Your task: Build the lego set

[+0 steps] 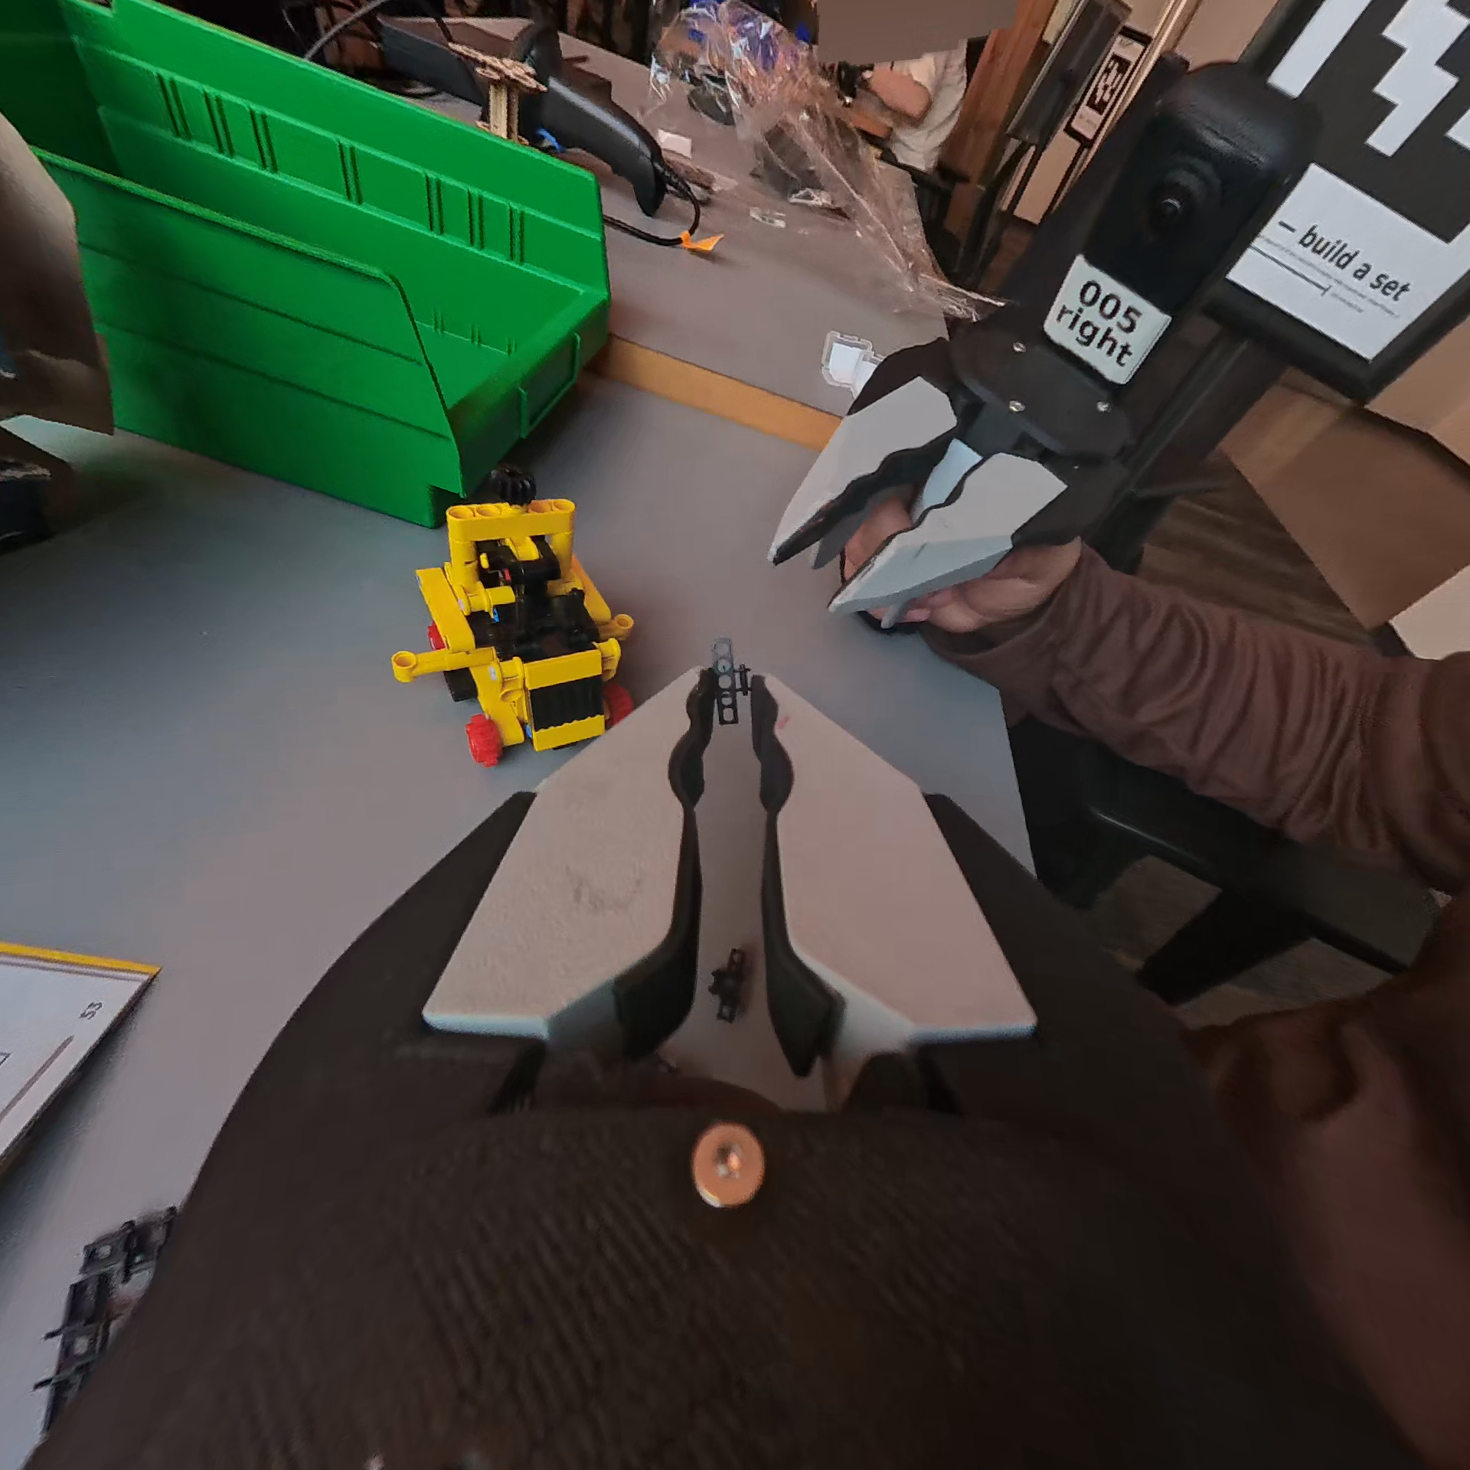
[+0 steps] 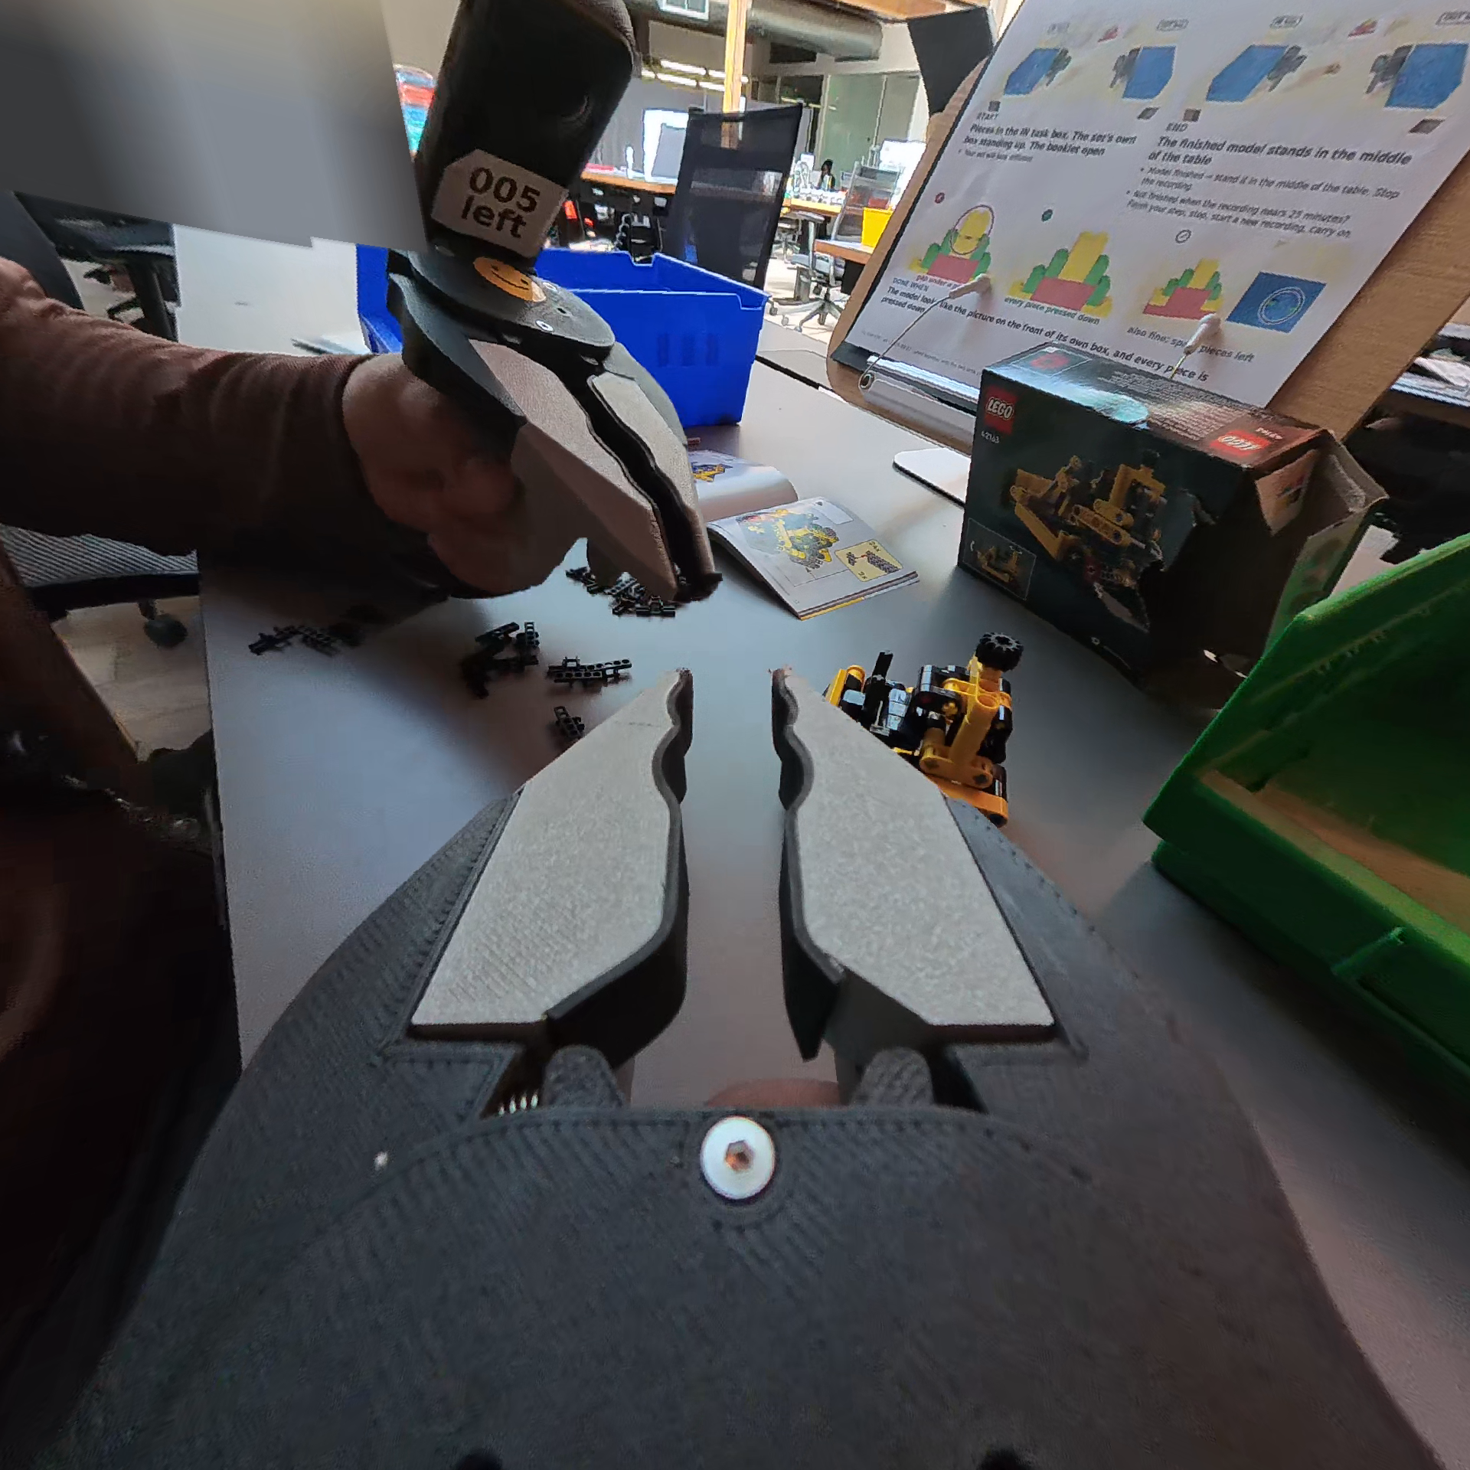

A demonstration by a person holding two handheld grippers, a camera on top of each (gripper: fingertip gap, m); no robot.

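Ribbed black printed plastic with a single bright screw fills the bottom of each wrist view, carrying two flat grey fingers edged in wavy black rubber. On the left hand-held gripper [image 1: 728, 676] those fingers converge almost to touching and pinch a small black track link [image 1: 725, 694] at the tips, above the smooth grey table [image 1: 239, 795]; a second black link lies on the table between the finger roots. The right hand-held gripper [image 2: 732, 674] has its fingers parted with a clear gap and nothing between them.

From the left view the right hand-held gripper hangs tilted down on the right side, a hand [image 1: 978, 581] in a brown ribbed sleeve wrapped round its grip. From the right view the left one slants steeply down, tips just over a scatter of black links [image 2: 549, 660].

A half-built yellow and black bulldozer model [image 1: 517, 628] with red hubs and a black gear on top stands on the table just before a glossy green ribbed bin [image 1: 334, 262]. Only the right view shows the open instruction booklet [image 2: 811, 553], the torn dark set box [image 2: 1114, 509], a blue bin [image 2: 676, 326] and a propped card of pictures [image 2: 1153, 183]. Only the left view shows crinkled clear plastic wrap [image 1: 795, 143] on the far table.
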